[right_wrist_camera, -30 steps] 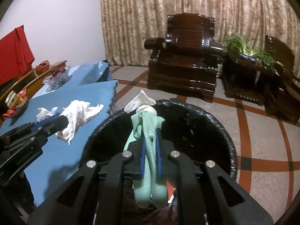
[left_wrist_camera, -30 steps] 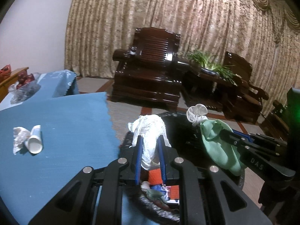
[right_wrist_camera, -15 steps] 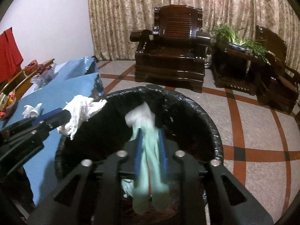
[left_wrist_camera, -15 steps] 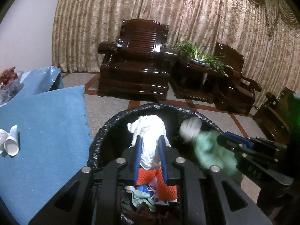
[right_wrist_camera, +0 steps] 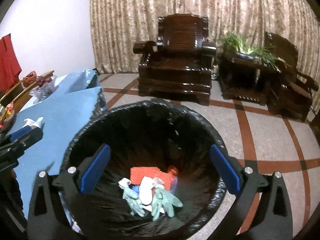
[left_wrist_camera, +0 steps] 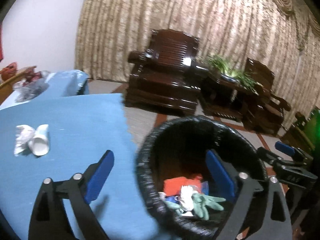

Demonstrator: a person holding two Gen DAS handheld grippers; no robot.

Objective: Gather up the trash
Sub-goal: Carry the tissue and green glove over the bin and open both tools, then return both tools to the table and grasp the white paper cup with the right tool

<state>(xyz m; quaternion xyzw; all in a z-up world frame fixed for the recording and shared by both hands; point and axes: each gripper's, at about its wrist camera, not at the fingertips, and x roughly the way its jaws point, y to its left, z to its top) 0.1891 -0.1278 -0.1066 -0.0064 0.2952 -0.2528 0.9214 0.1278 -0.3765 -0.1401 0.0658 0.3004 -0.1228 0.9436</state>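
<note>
A black-lined trash bin point(right_wrist_camera: 200, 128) point(left_wrist_camera: 148, 190) stands on the floor beside the blue table point(left_wrist_camera: 70, 124). Inside lie pale green gloves point(right_wrist_camera: 166, 200) point(left_wrist_camera: 202, 204), a white crumpled tissue point(right_wrist_camera: 147, 190) point(left_wrist_camera: 187, 197) and an orange mesh piece point(right_wrist_camera: 146, 173). My right gripper point(right_wrist_camera: 160, 170) hangs over the bin, its jaws opening wide with nothing between the pads. My left gripper point(left_wrist_camera: 160, 175) straddles the bin's rim, jaws also opening and holding nothing. A white paper cup point(left_wrist_camera: 40, 142) with a crumpled tissue point(left_wrist_camera: 22, 138) lies on the table at left.
Dark wooden armchairs point(right_wrist_camera: 176, 60) and a side table with a green plant point(right_wrist_camera: 248, 50) stand before the curtain. A plastic bag of red fruit point(left_wrist_camera: 30, 84) sits at the table's far end. Tiled floor point(right_wrist_camera: 266, 140) lies to the bin's right.
Both grippers have opened; the white tissue and the green gloves dropped into the bin. The left wrist view has swung back left, showing more of the table.
</note>
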